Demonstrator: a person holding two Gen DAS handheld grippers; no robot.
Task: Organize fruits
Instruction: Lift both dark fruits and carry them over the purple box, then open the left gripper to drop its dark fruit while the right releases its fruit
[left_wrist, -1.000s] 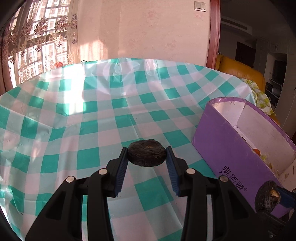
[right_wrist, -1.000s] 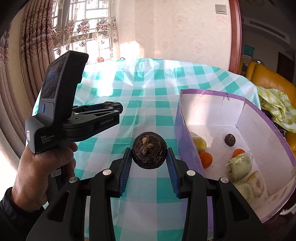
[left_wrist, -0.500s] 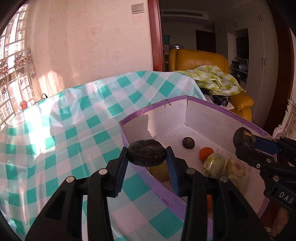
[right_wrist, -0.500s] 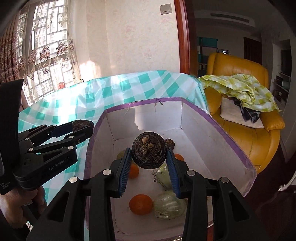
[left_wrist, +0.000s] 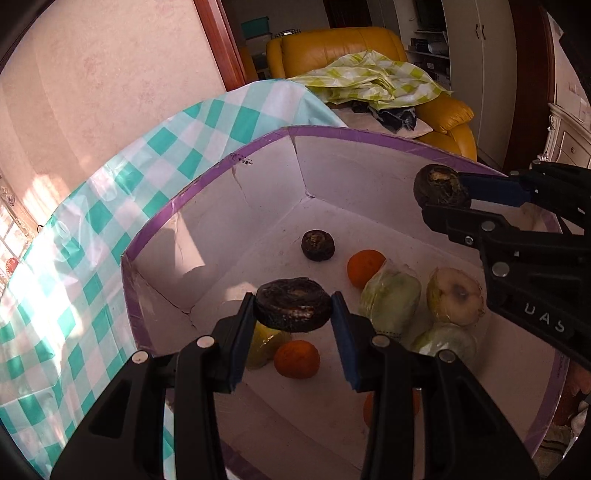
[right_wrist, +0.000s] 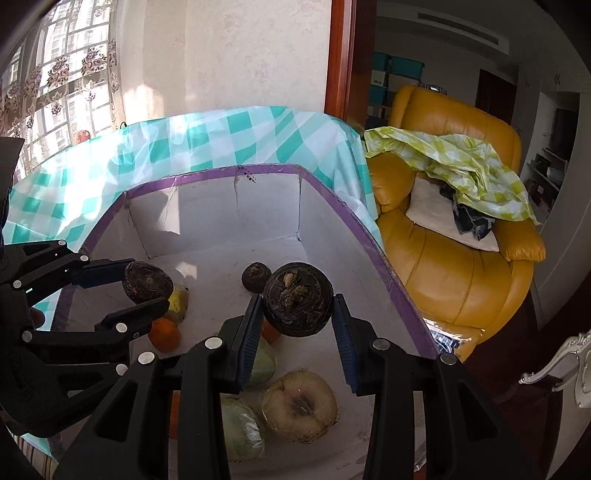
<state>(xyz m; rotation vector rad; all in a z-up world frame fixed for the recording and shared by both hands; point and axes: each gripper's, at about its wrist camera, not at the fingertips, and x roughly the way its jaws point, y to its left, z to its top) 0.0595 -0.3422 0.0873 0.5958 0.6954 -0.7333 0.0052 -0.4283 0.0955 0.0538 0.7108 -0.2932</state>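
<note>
Left jaws: left gripper (left_wrist: 293, 308) has its blue pads pressed on a flat dark fruit (left_wrist: 293, 303), gripping it by its two sides; the fruit sits level between the tips.
Left load position: held in the air above the near-left part of the purple-edged box (left_wrist: 229, 162), over a yellowish fruit (left_wrist: 264, 343) and an orange (left_wrist: 296, 359) on the box floor.
Box contents, left to right: small dark fruit (left_wrist: 318, 245) alone toward the far wall; second orange (left_wrist: 365, 266) just right of it; wrapped green fruit (left_wrist: 390, 300) touching that orange; pale round fruit (left_wrist: 455, 296) beside it; another green piece (left_wrist: 445, 341) below, possibly also wrapped, though glare blurs it.
Right jaws: right gripper (right_wrist: 295, 306) pinches a round dark fruit (right_wrist: 297, 299), stem end toward the camera.
Right load position: above the box's right half, with the pale fruit under it.
Surroundings: checked tablecloth (left_wrist: 85, 221) under the box; yellow armchair (right_wrist: 454, 258) to the right.
</note>
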